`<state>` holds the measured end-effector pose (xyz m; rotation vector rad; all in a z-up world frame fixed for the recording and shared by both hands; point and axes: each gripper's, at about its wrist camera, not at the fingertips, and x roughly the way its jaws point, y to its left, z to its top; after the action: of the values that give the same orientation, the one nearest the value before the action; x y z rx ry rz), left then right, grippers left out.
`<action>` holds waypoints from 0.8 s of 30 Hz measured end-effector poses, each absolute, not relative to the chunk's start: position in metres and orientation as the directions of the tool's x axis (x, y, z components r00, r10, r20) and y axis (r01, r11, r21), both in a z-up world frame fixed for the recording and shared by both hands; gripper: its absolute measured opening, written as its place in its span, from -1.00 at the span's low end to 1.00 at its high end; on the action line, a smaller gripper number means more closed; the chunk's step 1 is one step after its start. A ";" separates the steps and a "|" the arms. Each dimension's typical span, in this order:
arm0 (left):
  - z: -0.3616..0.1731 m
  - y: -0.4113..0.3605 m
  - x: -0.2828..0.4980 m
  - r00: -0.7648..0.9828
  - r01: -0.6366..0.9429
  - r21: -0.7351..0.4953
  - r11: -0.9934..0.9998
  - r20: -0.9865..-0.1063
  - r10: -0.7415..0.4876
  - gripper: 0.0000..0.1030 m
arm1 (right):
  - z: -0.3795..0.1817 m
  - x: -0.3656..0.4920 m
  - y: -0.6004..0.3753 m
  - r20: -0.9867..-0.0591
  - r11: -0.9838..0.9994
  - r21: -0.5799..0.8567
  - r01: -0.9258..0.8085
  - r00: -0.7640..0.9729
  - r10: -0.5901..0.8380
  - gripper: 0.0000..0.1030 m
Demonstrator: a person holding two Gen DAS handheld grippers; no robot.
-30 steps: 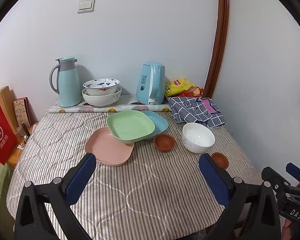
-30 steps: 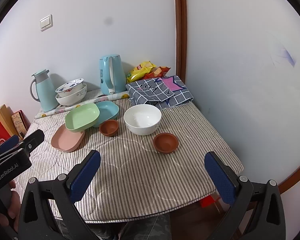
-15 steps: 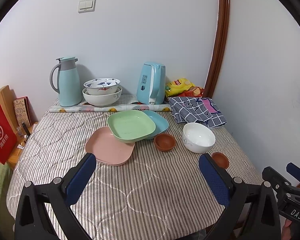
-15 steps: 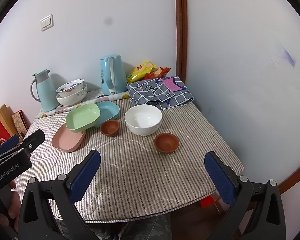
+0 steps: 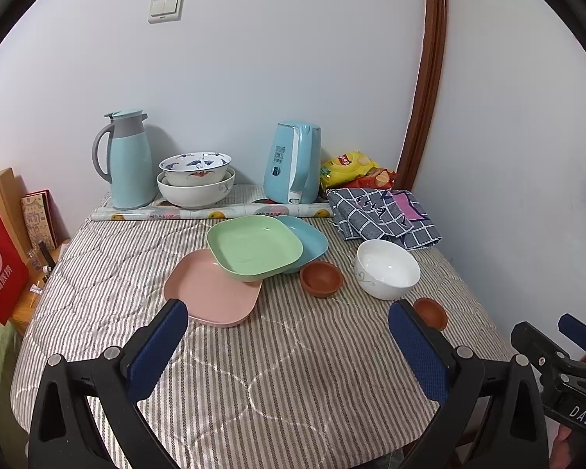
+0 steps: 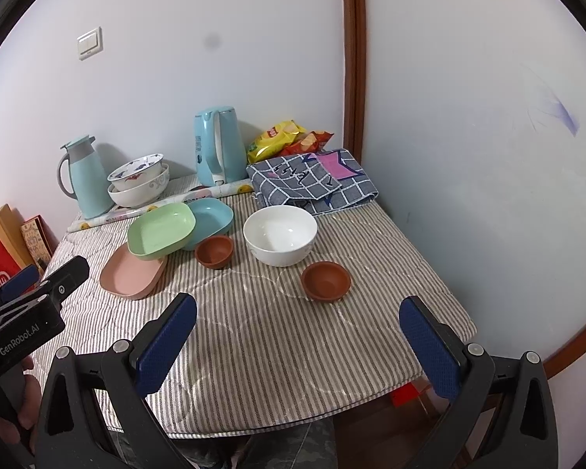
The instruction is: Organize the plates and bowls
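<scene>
Both tools are hovering at the near edge of the table, the left gripper and right gripper each standing wide apart and holding nothing. The green plate is lying across the pink plate and blue plate; I am judging it best to be approaching its near rim low and level, pinching only that rim
</scene>
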<state>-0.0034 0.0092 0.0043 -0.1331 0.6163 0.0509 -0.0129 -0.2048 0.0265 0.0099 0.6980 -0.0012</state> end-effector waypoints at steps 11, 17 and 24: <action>0.003 0.021 0.011 0.805 -0.086 -0.114 0.990 -0.594 0.001 1.00 | 0.019 0.006 -0.197 -0.658 1.000 0.020 0.007 0.753 0.008 0.99; 0.000 0.025 0.026 0.795 -0.081 -0.116 0.990 -0.606 -0.006 1.00 | 0.014 0.021 -0.193 -0.660 0.999 0.038 0.001 0.751 0.025 0.99; 0.000 0.030 0.044 0.787 -0.072 -0.116 0.991 -0.617 -0.015 1.00 | 0.016 0.038 -0.191 -0.643 0.997 0.074 -0.006 0.764 0.052 0.99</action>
<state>0.0445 0.0296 0.0005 -0.1356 0.6650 0.0307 0.0381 -0.1910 0.0160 0.0687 0.7011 0.0317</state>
